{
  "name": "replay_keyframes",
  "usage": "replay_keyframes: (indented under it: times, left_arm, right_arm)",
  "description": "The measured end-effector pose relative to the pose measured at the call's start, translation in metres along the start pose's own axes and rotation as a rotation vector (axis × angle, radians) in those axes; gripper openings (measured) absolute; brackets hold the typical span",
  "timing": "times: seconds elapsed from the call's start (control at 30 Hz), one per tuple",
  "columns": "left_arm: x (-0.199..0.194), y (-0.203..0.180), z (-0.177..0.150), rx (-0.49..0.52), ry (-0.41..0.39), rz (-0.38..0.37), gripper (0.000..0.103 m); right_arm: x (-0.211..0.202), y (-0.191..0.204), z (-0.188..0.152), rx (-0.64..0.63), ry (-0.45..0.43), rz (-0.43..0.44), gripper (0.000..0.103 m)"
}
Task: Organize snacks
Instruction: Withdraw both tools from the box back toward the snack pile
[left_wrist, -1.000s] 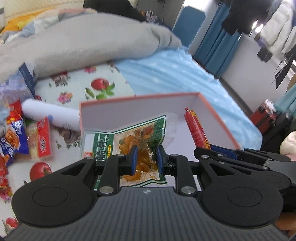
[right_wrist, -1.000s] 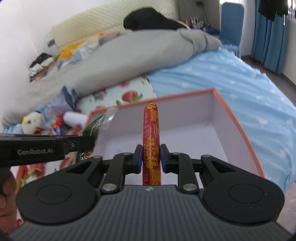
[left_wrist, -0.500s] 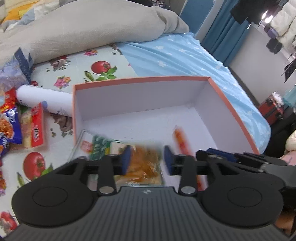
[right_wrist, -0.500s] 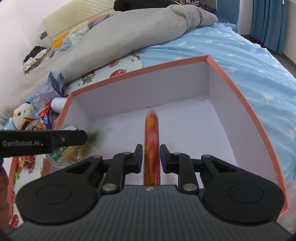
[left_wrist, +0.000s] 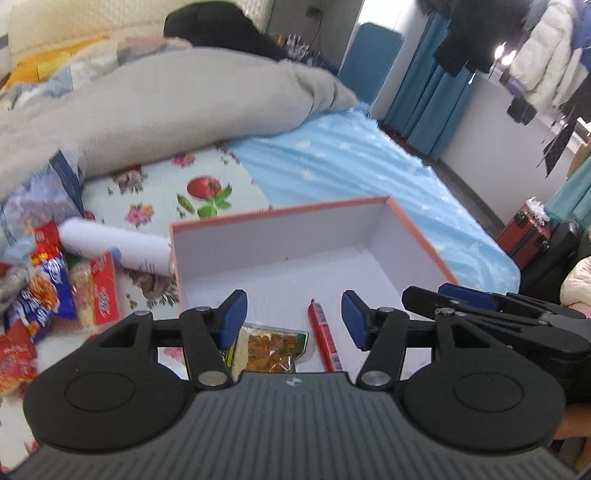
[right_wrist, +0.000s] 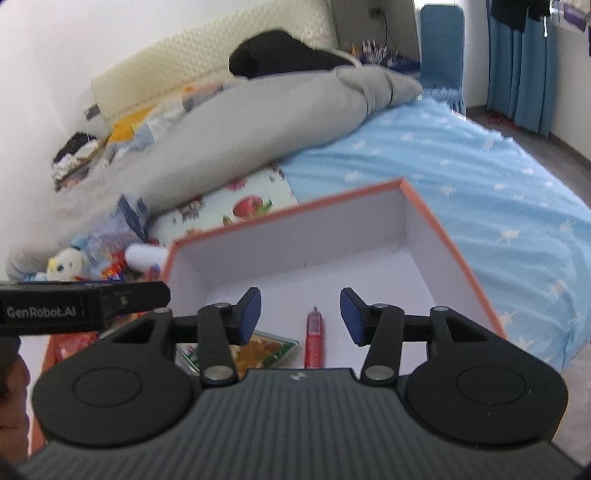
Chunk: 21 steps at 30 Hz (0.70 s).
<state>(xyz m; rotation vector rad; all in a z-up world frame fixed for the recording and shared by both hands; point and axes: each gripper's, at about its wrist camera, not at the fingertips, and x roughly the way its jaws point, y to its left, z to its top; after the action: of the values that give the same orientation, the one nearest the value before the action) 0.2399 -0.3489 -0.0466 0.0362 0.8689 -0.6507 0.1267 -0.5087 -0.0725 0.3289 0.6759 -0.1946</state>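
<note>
Bedroom, bed with blue star-print sheet (left_wrist: 332, 162); white shallow cardboard box with orange rim (left_wrist: 280, 243) on it. Clear green-edged snack pouch (left_wrist: 271, 347) and red sausage stick (left_wrist: 325, 339) lie side by side on box floor. Left gripper (left_wrist: 290, 315) jaws opening, holding nothing. Right gripper (right_wrist: 300, 314) jaws opening, holding nothing. Loose snack packets (left_wrist: 55, 291) left of box

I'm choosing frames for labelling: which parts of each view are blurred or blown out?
Left wrist view: the orange-rimmed box, sausage stick and left gripper are sharp; the snack pile at the left edge smears; window glare blows out. Right wrist view: softer overall, the grey quilt and plush toy blurred.
</note>
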Motion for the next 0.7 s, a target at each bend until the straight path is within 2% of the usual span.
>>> replay_keyframes:
  times: [0.37,0.7]
  left_arm:
    - [-0.09,0.006,-0.007,0.04,-0.15,-0.024,0.062]
    - [-0.155,0.03,-0.038,0.036,-0.23,-0.006,0.062]
  right_arm:
    - [-0.068,0.045,0.002,-0.019,-0.145,0.039,0.051]
    - [-0.105,0.092,-0.012,-0.085,-0.206,0.081,0.051]
